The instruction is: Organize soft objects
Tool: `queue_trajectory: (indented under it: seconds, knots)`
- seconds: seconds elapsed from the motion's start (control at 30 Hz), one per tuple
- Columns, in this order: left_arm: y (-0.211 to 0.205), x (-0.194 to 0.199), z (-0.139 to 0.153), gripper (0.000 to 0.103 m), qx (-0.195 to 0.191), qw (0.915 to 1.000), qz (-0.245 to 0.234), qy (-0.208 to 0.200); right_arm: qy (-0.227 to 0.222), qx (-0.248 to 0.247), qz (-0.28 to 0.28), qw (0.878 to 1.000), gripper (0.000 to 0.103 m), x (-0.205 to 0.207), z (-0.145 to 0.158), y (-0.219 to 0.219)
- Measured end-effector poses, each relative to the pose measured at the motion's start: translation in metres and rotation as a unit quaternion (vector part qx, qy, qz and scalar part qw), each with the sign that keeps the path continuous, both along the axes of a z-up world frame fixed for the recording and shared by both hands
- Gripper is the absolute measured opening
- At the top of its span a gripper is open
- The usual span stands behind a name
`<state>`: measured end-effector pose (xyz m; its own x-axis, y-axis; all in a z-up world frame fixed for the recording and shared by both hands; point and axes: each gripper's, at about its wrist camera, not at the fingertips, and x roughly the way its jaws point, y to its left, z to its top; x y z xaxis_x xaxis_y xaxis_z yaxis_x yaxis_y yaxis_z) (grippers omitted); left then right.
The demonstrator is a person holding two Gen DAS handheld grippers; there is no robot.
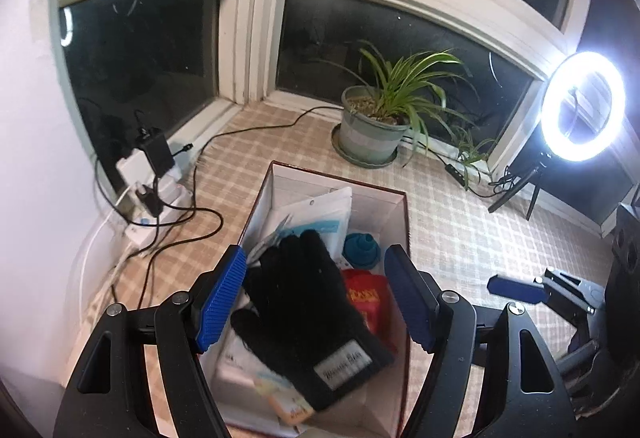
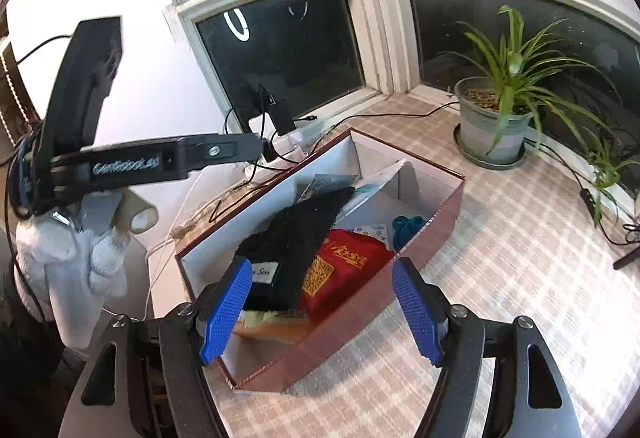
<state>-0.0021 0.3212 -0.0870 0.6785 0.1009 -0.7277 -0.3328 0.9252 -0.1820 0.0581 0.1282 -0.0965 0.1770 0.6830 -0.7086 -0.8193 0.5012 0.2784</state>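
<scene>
A black knit glove (image 1: pixel 304 310) (image 2: pixel 296 234) with a white label lies flat on top of the things inside an open cardboard box (image 1: pixel 280 167) (image 2: pixel 448 205). Under and beside it are a red packet (image 1: pixel 370 298) (image 2: pixel 340 270), a teal item (image 1: pixel 358 246) (image 2: pixel 406 228) and white plastic packets (image 1: pixel 320 213). My left gripper (image 1: pixel 316 254) hangs open above the glove, its pads clear of it. My right gripper (image 2: pixel 322 266) is open over the box's near end, nothing between its pads. A hand in a white glove (image 2: pixel 68 258) holds the left gripper (image 2: pixel 248 149).
The box sits on a checked cloth (image 2: pixel 500 258). A potted plant (image 1: pixel 372 125) (image 2: pixel 492 125) stands by the window behind it. A power strip with chargers and cables (image 1: pixel 148 193) lies at the left. A lit ring light on a tripod (image 1: pixel 584 105) stands at the right.
</scene>
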Motion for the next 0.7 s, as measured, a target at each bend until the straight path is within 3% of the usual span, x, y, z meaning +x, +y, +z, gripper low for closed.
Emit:
queue_trajectory:
  seconds: [0.57, 0.7]
  knots:
    - [-0.089, -0.084, 0.029, 0.072, 0.040, 0.9977, 0.046, -0.031, -0.032, 0.013, -0.021, 0.999, 0.070, -0.037, 0.028, -0.081]
    - [-0.115, -0.098, 0.031, 0.072, 0.049, 0.9966, 0.058, -0.033, -0.046, 0.013, -0.030, 0.998, 0.075, -0.048, 0.033, -0.101]
